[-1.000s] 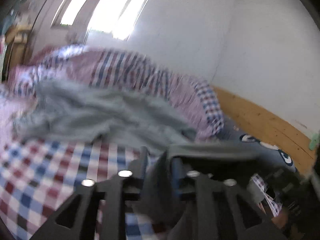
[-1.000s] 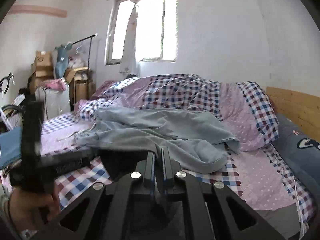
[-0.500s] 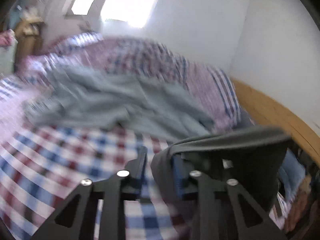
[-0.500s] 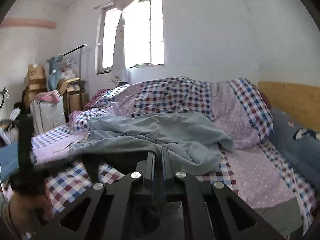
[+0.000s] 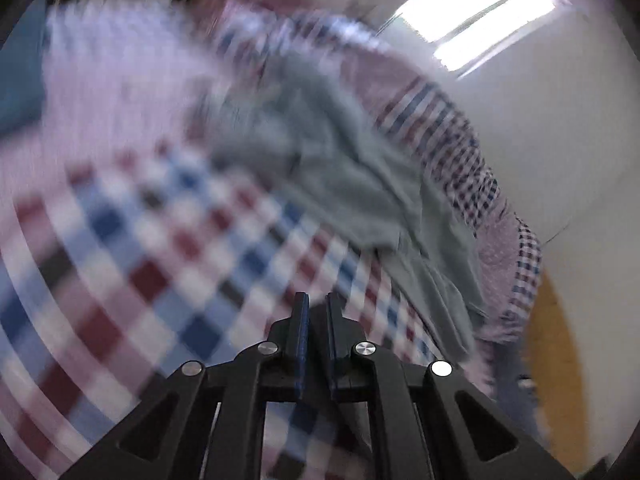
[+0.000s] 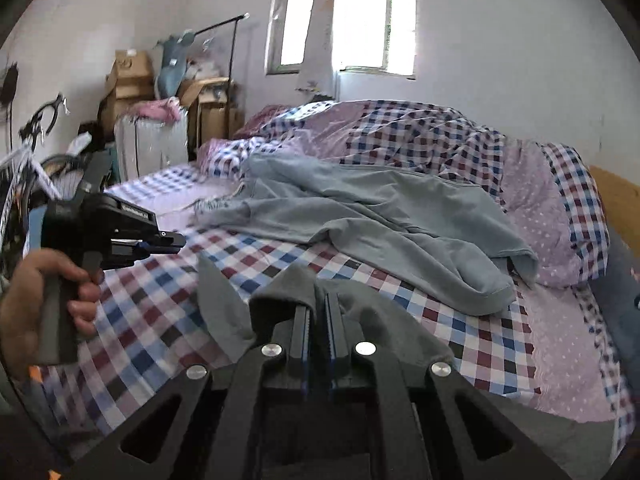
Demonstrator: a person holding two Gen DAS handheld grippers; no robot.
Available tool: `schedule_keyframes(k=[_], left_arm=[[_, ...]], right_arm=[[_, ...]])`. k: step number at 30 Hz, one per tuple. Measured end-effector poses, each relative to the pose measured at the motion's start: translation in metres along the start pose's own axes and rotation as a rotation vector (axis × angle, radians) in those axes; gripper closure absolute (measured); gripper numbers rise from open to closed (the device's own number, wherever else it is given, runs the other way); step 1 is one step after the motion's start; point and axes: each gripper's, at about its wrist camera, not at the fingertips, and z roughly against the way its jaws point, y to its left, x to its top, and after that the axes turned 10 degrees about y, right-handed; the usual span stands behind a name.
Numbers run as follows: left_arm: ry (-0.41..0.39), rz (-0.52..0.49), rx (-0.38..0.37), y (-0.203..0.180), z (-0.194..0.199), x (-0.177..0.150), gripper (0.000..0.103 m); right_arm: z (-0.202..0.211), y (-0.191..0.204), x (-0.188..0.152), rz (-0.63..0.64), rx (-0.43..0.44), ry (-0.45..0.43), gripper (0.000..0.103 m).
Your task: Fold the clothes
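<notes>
2 garments on bed (image 6: 160, 312): light blue one (image 6: 400, 216) loose; right gripper (image 6: 316, 312) jaws pinch dark grey one (image 6: 224, 304). Left gripper (image 5: 316, 312) jaws just closed, empty, aimed downward.

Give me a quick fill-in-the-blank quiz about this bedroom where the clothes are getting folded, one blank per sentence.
1. The right gripper is ___ on the dark grey garment.
2. The light blue garment lies crumpled on the checked sheet of the ___.
3. Daylight enters through a ___ in the far wall.

Missing words: shut; bed; window
</notes>
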Motion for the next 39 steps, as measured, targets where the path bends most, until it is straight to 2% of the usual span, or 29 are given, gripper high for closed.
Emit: schedule_keyframes(k=[2,3,4,5,10,14,19,20,21,22,23,24,25,27,30,32,35,37,39], left_arm=[[0.039,0.004,-0.032,0.004,0.001,-0.009,0.074],[0.059,0.005,-0.048,0.006,0.001,-0.014,0.057],[0.080,-0.004,-0.068,0.006,0.002,-0.018,0.047],[0.100,-0.011,-0.086,0.005,0.003,-0.022,0.044],[0.195,0.022,-0.126,0.008,-0.004,-0.033,0.044],[0.212,0.015,-0.128,0.004,-0.020,-0.025,0.044],[0.189,-0.008,-0.098,0.000,-0.045,-0.012,0.044],[0.195,-0.007,-0.101,0.000,-0.050,-0.011,0.044],[0.203,-0.004,-0.112,0.000,-0.054,-0.011,0.053],[0.211,-0.002,-0.121,-0.001,-0.057,-0.011,0.070],[0.211,-0.005,-0.121,-0.001,-0.056,-0.011,0.078],[0.211,-0.011,-0.125,-0.003,-0.056,-0.011,0.092],[0.209,-0.019,-0.139,-0.004,-0.055,-0.010,0.098],[0.179,-0.026,-0.150,-0.004,-0.047,-0.007,0.100],[0.131,-0.019,-0.173,0.000,-0.032,0.001,0.103],[0.088,-0.002,-0.194,0.003,-0.018,0.011,0.103],[-0.011,0.012,-0.229,0.013,0.017,0.026,0.103],[-0.074,0.022,-0.244,0.019,0.040,0.039,0.103],[-0.132,0.018,-0.239,0.026,0.065,0.057,0.103]], right_arm=[[-0.002,-0.001,-0.002,-0.004,0.001,0.002,0.096],[-0.002,-0.001,-0.002,-0.005,0.000,0.001,0.096],[-0.002,-0.001,-0.002,-0.006,-0.004,0.001,0.096],[-0.002,-0.001,-0.003,-0.006,-0.008,0.000,0.096],[0.000,-0.002,0.003,-0.020,-0.022,-0.012,0.096],[0.003,-0.003,0.004,-0.030,-0.028,-0.030,0.096],[0.005,-0.004,0.002,-0.034,-0.021,-0.036,0.096],[0.005,-0.004,0.002,-0.032,-0.021,-0.036,0.096],[0.005,-0.003,0.002,-0.030,-0.021,-0.035,0.096],[0.005,-0.003,0.001,-0.028,-0.020,-0.035,0.096],[0.005,-0.003,0.001,-0.028,-0.018,-0.035,0.096],[0.004,-0.002,0.001,-0.028,-0.016,-0.036,0.096],[0.004,-0.002,0.001,-0.028,-0.014,-0.036,0.096],[0.004,-0.001,0.000,-0.027,-0.010,-0.036,0.093],[0.004,0.003,0.000,-0.030,0.012,-0.040,0.080],[0.005,0.008,0.001,-0.019,0.027,-0.045,0.076],[0.007,0.018,0.002,0.004,0.042,-0.051,0.073],[0.008,0.023,0.003,0.016,0.067,-0.060,0.064],[0.008,0.029,0.004,0.024,0.085,-0.074,0.063]])
